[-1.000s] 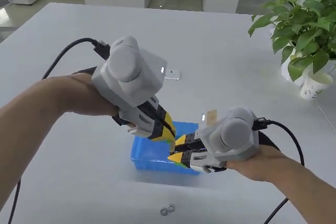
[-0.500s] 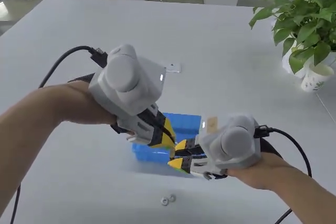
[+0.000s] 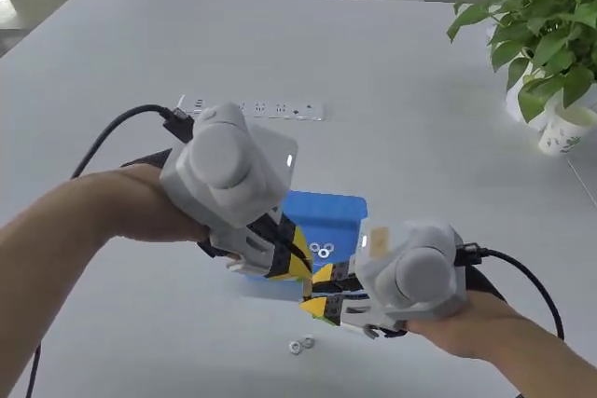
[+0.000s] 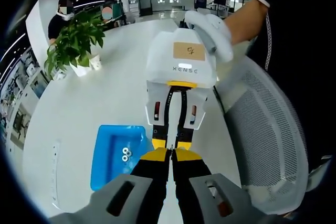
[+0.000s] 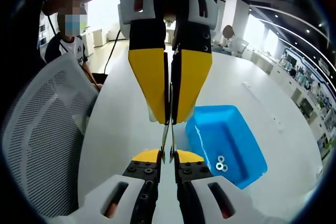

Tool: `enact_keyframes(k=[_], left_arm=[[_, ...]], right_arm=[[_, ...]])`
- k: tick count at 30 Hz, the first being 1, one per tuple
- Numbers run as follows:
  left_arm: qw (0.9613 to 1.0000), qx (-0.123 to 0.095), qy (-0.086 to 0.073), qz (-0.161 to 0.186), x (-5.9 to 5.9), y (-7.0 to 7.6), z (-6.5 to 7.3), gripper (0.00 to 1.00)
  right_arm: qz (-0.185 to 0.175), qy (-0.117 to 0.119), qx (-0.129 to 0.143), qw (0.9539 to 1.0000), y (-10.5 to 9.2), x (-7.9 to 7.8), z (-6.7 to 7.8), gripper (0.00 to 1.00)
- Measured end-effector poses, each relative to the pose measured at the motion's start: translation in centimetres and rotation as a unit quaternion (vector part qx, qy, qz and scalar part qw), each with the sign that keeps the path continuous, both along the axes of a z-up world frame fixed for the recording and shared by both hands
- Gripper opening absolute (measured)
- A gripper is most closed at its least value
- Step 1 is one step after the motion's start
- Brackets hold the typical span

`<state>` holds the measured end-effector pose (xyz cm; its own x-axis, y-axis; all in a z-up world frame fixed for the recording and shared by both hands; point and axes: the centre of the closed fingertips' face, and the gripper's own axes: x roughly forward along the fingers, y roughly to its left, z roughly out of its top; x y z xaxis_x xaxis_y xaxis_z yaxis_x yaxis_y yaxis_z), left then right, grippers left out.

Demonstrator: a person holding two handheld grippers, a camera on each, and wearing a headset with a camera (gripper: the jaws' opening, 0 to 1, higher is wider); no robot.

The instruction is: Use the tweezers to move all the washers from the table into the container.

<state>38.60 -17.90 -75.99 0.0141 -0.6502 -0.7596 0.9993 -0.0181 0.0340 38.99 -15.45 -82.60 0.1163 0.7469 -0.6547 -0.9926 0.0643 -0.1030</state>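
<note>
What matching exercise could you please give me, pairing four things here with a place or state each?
Things: 1 tweezers; 2 plant; 3 power strip; 4 container.
States: a white, beyond the container; b blue, washers inside; c gripped by left gripper and right gripper; d green, far right.
Pairs: 1-c; 2-d; 3-a; 4-b.
</note>
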Motion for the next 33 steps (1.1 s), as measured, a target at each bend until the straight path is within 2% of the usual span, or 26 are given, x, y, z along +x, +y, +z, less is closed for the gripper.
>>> enact_keyframes(k=[11, 33], left_arm=[[0.9999, 0.000, 0.011, 0.000, -1.1, -0.3, -1.3, 0.06], [0.9997, 0.008, 0.023, -0.003, -2.3, -0.7, -3.6, 0.06]], right_arm=[[0.000, 0.013, -0.003, 0.9999, -0.2, -1.2, -1.3, 0.12], [0.003, 0.032, -0.009, 0.9994, -0.5, -2.5, -3.4, 0.12]])
